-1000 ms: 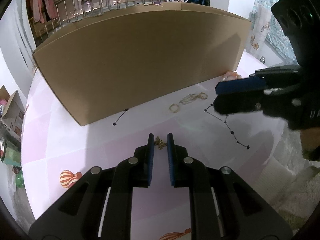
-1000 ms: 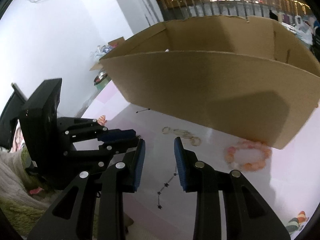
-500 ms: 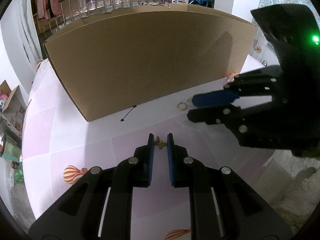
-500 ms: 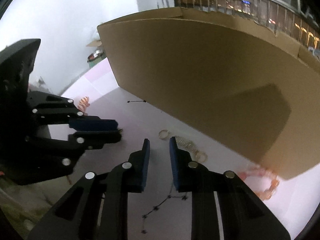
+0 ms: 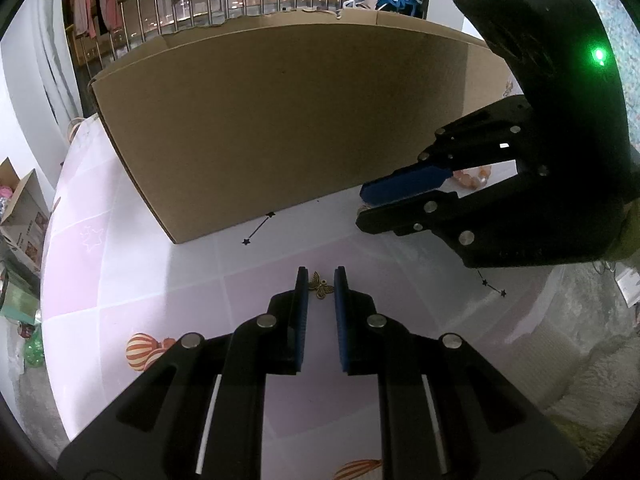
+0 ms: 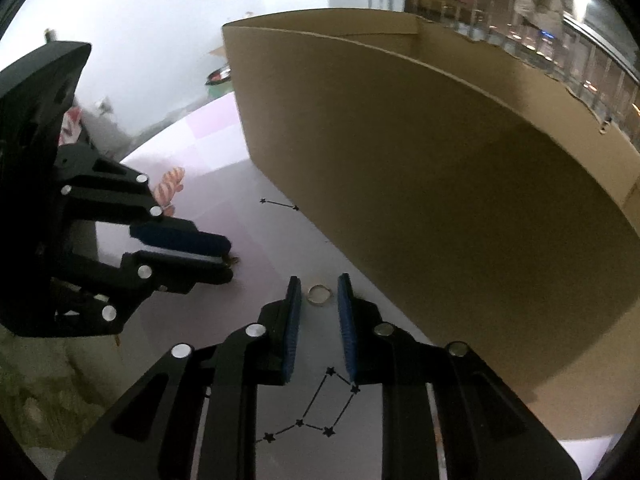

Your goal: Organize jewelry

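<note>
A small gold butterfly charm (image 5: 320, 285) lies on the pale table between the tips of my left gripper (image 5: 321, 276), which is open around it without clamping it. A gold ring (image 6: 319, 294) lies on the table between the tips of my right gripper (image 6: 319, 285), also open around it. The right gripper shows in the left wrist view (image 5: 404, 208), low over the table beside the cardboard box (image 5: 280, 120). The left gripper shows at the left of the right wrist view (image 6: 224, 256). A pink bead bracelet (image 5: 472, 176) lies behind the right gripper's fingers.
The large cardboard box (image 6: 440, 184) stands upright just behind both grippers. The table cover has printed star constellations (image 6: 320, 400) and striped balloons (image 5: 144, 352). A fluffy rug (image 5: 580, 380) lies past the table's right edge.
My right gripper has moved left and down toward the table, and its fingers now flank the gold ring. My left gripper has stayed over the butterfly charm.
</note>
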`<action>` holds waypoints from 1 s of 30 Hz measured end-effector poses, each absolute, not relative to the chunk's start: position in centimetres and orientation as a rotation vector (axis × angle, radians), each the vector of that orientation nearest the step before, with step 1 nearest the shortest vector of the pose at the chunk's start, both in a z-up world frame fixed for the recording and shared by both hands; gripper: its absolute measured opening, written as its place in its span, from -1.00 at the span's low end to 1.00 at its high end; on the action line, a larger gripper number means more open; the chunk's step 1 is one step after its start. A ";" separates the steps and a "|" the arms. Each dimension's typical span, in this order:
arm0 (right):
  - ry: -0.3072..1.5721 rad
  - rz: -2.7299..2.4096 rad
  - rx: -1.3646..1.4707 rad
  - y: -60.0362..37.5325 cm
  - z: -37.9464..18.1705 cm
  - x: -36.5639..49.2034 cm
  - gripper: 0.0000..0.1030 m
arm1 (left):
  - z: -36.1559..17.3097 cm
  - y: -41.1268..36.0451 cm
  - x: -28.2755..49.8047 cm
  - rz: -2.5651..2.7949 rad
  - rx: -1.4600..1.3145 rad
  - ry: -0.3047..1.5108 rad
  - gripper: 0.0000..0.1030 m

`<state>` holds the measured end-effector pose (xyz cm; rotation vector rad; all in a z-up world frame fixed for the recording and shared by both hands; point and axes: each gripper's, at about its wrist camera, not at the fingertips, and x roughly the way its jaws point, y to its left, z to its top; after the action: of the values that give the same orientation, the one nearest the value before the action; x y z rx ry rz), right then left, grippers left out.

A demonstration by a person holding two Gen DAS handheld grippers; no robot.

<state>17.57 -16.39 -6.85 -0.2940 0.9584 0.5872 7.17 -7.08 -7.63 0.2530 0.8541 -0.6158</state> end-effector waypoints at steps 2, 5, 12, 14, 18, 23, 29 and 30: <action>0.964 0.603 -0.298 -16.2 -6.9 17.6 -0.79 | -7.6 -7.1 7.2 -0.615 0.252 0.855 -0.77; 0.969 0.613 -0.296 -16.1 -6.9 17.7 -0.79 | -7.6 -7.0 7.2 -0.612 0.247 0.856 -0.77; 0.969 0.605 -0.262 -16.5 -6.6 17.8 -0.79 | -7.5 -6.8 7.3 -0.612 0.248 0.854 -0.77; 0.967 0.601 -0.256 -16.7 -6.6 17.7 -0.79 | -7.6 -6.8 7.2 -0.612 0.249 0.852 -0.77; 0.956 0.592 -0.241 -17.1 -6.1 17.2 -0.79 | -7.4 -6.7 7.1 -0.609 0.256 0.844 -0.77; 0.931 0.577 -0.212 -17.7 -5.1 16.7 -0.79 | -6.8 -6.6 6.8 -0.608 0.260 0.831 -0.77; 0.882 0.564 -0.186 -17.8 -3.3 15.3 -0.79 | -4.9 -6.3 5.7 -0.603 0.260 0.783 -0.77; 0.867 0.563 -0.178 -17.9 -2.8 15.0 -0.79 | -4.5 -6.2 5.3 -0.603 0.260 0.771 -0.77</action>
<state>14.98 -17.86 -2.76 -0.1779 0.8674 0.5626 5.34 -6.19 -4.46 0.2596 0.7707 -0.6030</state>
